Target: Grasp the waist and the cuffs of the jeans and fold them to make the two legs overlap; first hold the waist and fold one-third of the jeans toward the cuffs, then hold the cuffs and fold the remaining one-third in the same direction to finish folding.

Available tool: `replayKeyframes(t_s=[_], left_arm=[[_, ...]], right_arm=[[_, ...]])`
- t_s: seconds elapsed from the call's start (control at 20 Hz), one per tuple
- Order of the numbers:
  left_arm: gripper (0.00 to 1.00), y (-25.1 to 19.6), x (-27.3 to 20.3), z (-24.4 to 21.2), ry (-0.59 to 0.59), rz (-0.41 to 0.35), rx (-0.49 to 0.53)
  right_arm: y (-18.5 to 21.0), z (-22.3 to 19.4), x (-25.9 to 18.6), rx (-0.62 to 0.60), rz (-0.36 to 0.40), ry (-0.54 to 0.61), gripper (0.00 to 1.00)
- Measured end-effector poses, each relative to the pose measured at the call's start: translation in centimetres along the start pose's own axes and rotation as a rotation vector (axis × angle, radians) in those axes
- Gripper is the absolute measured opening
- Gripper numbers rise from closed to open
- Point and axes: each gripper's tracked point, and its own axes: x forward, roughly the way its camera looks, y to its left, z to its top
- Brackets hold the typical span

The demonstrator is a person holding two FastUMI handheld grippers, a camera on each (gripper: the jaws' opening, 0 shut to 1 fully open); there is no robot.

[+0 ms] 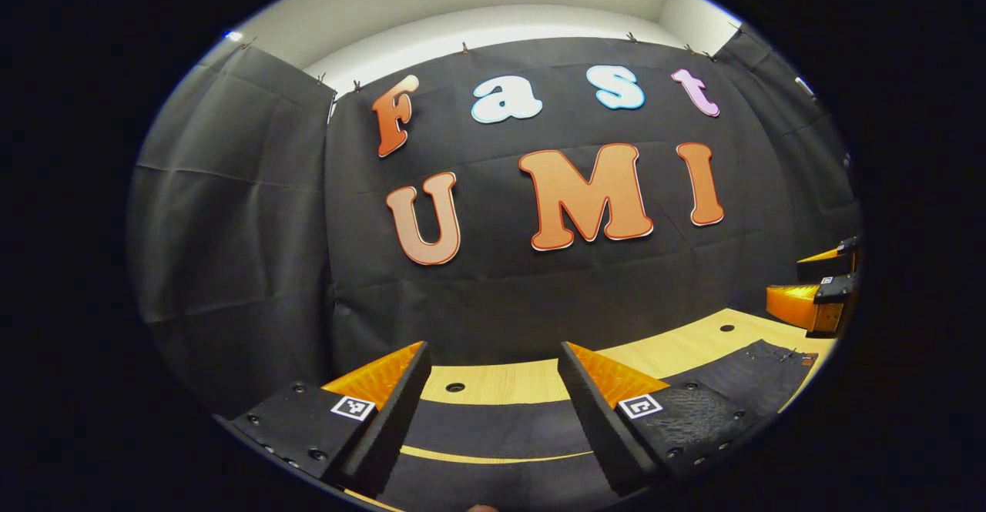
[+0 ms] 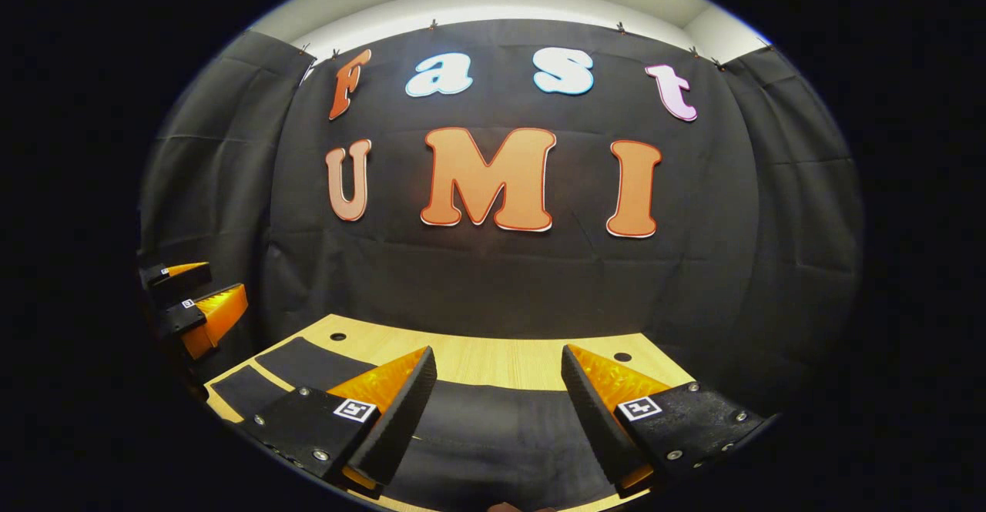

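Note:
Dark jeans (image 1: 493, 429) lie flat on the wooden table (image 1: 504, 381). Below my left gripper (image 1: 493, 347) the two legs run side by side, with a thin strip of table between them. The left gripper hangs open above them and holds nothing. Towards the right the cloth widens into the waist end (image 1: 743, 373). My right gripper (image 2: 499, 350) is open too, hovering over the broad part of the jeans (image 2: 493, 435). The two legs (image 2: 308, 362) stretch away to its left. Each gripper shows at the edge of the other's view: right gripper (image 1: 816, 281), left gripper (image 2: 204, 290).
The booth's black cloth wall (image 1: 539, 296) stands close behind the table. Small round holes (image 2: 337, 336) dot the tabletop near its far edge. A bare band of wood (image 2: 477, 359) runs between the jeans and the wall.

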Motion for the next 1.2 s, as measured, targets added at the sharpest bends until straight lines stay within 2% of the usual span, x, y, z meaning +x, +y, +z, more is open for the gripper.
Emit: replayKeyframes(t_s=[0.3,0.45,0.55,0.7,0.9,1.2], left_arm=[[1.0,4.7,1.6,-2.7,0.073,0.048,-0.047],[1.0,6.6,2.5,-4.6,0.129,0.033,0.071],[0.99,8.9,2.9,-5.5,0.137,0.065,0.101],[0.99,10.1,3.5,-9.3,0.242,0.041,-0.001],[0.99,12.7,3.5,-14.6,0.404,0.054,-0.041],[0.99,14.5,2.6,-20.5,0.622,0.148,-0.093]], right_arm=[[-0.9,-1.7,1.1,0.054,-0.076,0.081,0.98],[-1.6,-2.7,1.6,0.047,-0.126,0.115,0.98],[-1.8,-3.4,2.0,0.044,-0.157,0.142,0.98],[-2.4,-5.5,1.9,0.104,-0.212,0.202,0.98],[-5.2,-9.8,0.3,0.142,-0.323,0.327,0.98],[-12.4,-16.5,-1.3,0.302,-0.463,0.519,0.98]])
